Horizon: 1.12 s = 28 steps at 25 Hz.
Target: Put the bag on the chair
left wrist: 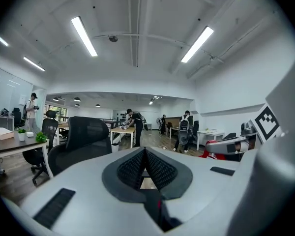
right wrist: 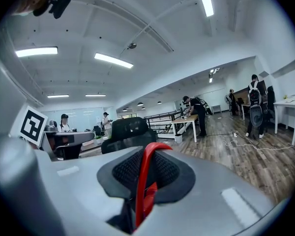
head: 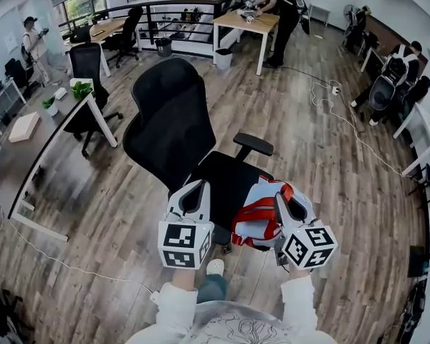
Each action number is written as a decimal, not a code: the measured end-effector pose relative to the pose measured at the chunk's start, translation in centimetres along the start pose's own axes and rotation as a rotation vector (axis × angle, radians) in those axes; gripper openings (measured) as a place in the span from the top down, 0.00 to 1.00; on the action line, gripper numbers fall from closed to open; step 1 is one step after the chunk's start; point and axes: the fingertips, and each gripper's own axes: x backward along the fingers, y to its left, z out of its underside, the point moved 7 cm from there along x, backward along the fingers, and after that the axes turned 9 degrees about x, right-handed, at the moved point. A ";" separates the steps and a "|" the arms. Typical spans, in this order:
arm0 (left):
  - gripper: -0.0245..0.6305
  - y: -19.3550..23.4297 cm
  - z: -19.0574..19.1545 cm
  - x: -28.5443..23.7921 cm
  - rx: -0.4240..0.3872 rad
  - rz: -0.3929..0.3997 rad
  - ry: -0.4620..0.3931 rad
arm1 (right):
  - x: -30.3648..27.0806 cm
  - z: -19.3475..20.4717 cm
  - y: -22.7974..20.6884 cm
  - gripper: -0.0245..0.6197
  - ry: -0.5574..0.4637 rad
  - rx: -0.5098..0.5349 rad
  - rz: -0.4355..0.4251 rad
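Note:
A black office chair (head: 173, 120) stands in front of me, its seat (head: 226, 178) just beyond both grippers. My right gripper (head: 290, 201) is shut on the red strap (right wrist: 143, 181) of a pale grey bag (head: 261, 213). The bag hangs under that gripper, at the seat's near right edge. In the right gripper view the strap loops up between the black pads (right wrist: 164, 173), with the chair (right wrist: 130, 132) behind it. My left gripper (head: 193, 190) hovers over the seat's near left edge. Its pads (left wrist: 157, 168) meet with nothing between them. The chair's backrest (left wrist: 86, 139) shows in the left gripper view.
A long desk (head: 29, 145) with plants runs along the left. A wooden table (head: 245, 21) with a person at it stands at the back, and seated people (head: 394, 74) are on the right. A cable (head: 347, 124) trails across the wooden floor. My foot (head: 215, 266) is below the grippers.

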 end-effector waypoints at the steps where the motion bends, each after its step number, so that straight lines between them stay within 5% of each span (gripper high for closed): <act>1: 0.95 0.5 -0.3 -1.1 -0.001 0.006 0.000 | -1.0 -0.3 -0.3 0.87 0.001 0.003 0.002; 13: 0.95 8.0 -1.2 -8.8 0.026 -0.016 0.027 | -12.2 0.0 -1.7 0.87 0.067 0.005 -0.004; 28: 0.95 11.3 1.8 -13.4 0.054 -0.046 0.115 | -19.7 3.5 -2.9 0.87 0.194 -0.028 -0.078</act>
